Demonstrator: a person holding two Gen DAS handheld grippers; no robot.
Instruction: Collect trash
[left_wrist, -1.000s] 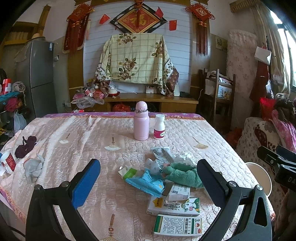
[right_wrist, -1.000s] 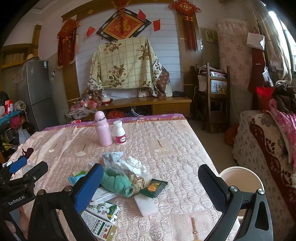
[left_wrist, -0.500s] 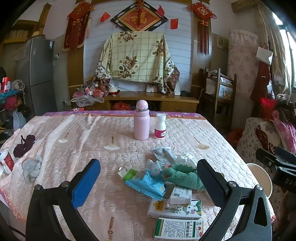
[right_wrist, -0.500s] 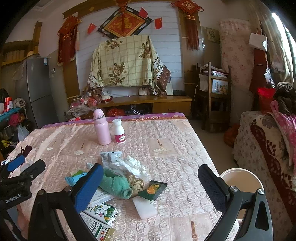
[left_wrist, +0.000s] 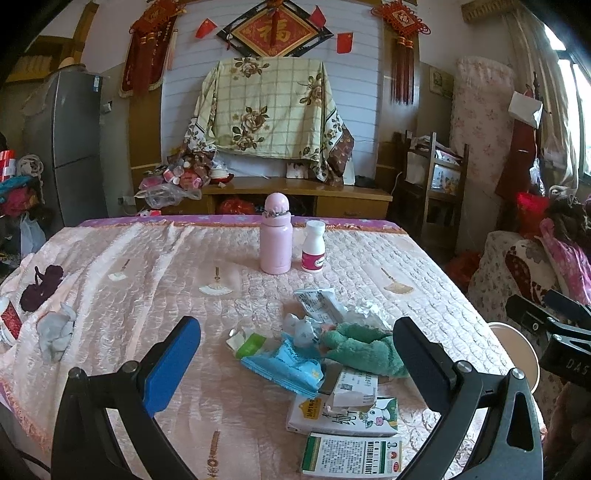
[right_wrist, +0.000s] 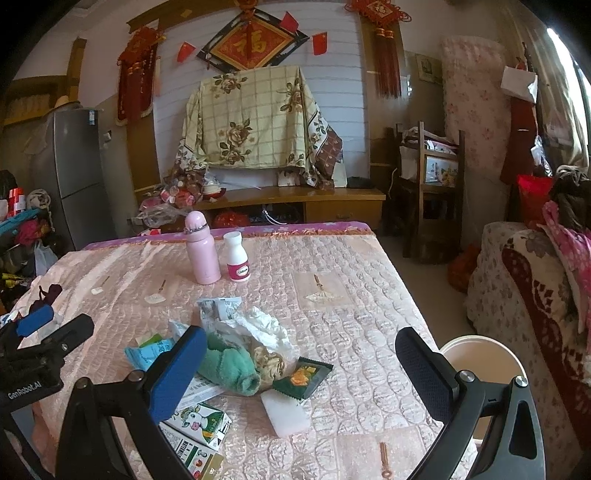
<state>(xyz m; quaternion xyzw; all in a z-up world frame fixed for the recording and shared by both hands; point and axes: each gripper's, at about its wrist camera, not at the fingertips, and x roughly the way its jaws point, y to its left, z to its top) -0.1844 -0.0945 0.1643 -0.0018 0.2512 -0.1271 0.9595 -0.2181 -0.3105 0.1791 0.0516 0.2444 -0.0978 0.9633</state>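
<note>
Both claws hang spread and empty above the pink quilted tabletop (left_wrist: 155, 266). The left claw (left_wrist: 297, 363) faces the trash pile, where a green cloth (left_wrist: 364, 349) serves as landmark: a blue wrapper (left_wrist: 291, 363) lies just left of it, crumpled white paper (right_wrist: 264, 326) behind it, and two cartons (left_wrist: 347, 410) in front. The right claw (right_wrist: 301, 373) hovers over the same pile; a dark green packet (right_wrist: 303, 376) and a white block (right_wrist: 284, 411) lie right of the cloth. A pink bottle (left_wrist: 275, 234) and a white bottle (left_wrist: 314, 245) stand well behind it. A white bin (right_wrist: 480, 360) sits off the tabletop's right edge.
</note>
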